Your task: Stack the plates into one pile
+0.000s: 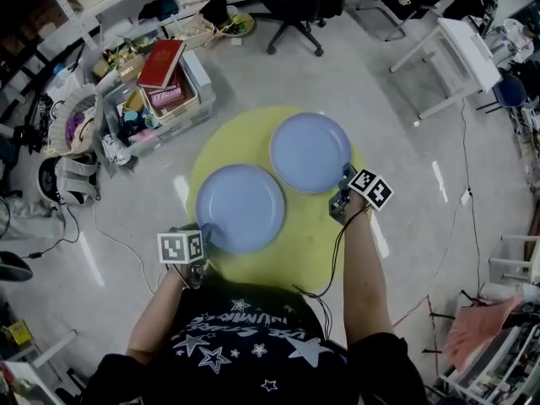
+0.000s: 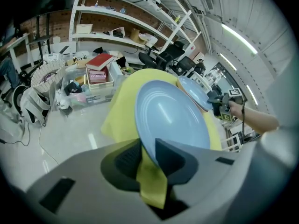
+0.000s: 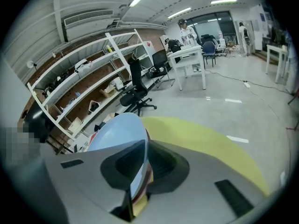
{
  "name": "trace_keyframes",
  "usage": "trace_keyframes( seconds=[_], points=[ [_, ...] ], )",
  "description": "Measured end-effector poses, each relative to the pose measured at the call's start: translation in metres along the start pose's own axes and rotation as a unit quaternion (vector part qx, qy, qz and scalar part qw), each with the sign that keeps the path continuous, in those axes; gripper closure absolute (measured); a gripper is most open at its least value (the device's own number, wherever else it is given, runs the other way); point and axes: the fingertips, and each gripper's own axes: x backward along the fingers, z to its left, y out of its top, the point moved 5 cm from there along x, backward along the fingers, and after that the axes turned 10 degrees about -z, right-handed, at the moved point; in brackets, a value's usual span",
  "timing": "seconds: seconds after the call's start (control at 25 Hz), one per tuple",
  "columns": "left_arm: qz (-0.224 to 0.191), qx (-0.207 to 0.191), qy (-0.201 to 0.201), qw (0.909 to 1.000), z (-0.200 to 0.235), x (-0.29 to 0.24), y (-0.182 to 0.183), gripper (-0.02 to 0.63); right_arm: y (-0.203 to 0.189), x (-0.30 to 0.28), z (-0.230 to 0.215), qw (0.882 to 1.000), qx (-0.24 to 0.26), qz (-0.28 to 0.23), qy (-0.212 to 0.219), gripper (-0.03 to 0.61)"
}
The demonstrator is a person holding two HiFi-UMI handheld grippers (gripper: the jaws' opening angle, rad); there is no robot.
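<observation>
Two light blue plates lie side by side on a round yellow table [image 1: 272,264]. The near left plate [image 1: 240,207] has my left gripper [image 1: 202,236] at its near left rim. In the left gripper view that plate [image 2: 173,120] has its rim between the jaws of the left gripper [image 2: 148,149], and yellow shows beside it; the pads do not clearly press. The far right plate [image 1: 310,152] is held at its right rim by my right gripper [image 1: 342,197]. In the right gripper view the right gripper [image 3: 140,160] is shut tight on this plate's [image 3: 117,134] edge.
Bins with a red book [image 1: 162,64] and clutter stand on the floor at the far left, next to a woven basket [image 1: 72,121]. An office chair [image 1: 295,2] and a white table [image 1: 456,49] stand beyond the yellow table. Cables trail over the floor.
</observation>
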Motion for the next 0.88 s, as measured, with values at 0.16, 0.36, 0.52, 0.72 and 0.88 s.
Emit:
trace_keyframes(
  seconds=[0.16, 0.36, 0.52, 0.72, 0.88],
  points=[
    [-0.001, -0.001, 0.006, 1.0000, 0.000, 0.000, 0.001, 0.518, -0.007, -0.001, -0.001, 0.998, 0.051, 0.016, -0.015, 0.546],
    [-0.005, -0.004, 0.011, 0.9999, 0.002, 0.000, 0.001, 0.521, -0.014, -0.001, 0.003, 0.993, 0.116, 0.022, -0.030, 0.545],
    [-0.009, -0.003, 0.012, 0.9999, 0.001, 0.000, 0.003, 0.523, -0.018, 0.004, 0.007, 0.984, 0.177, 0.020, -0.031, 0.539],
    [-0.016, -0.002, 0.012, 0.9998, 0.000, 0.000, 0.005, 0.528, -0.019, 0.018, 0.007, 0.978, 0.207, 0.005, -0.022, 0.525],
    [-0.030, 0.002, 0.005, 0.9995, -0.002, 0.003, 0.009, 0.530, -0.021, 0.036, 0.001, 0.983, 0.182, -0.012, -0.026, 0.523]
  ],
)
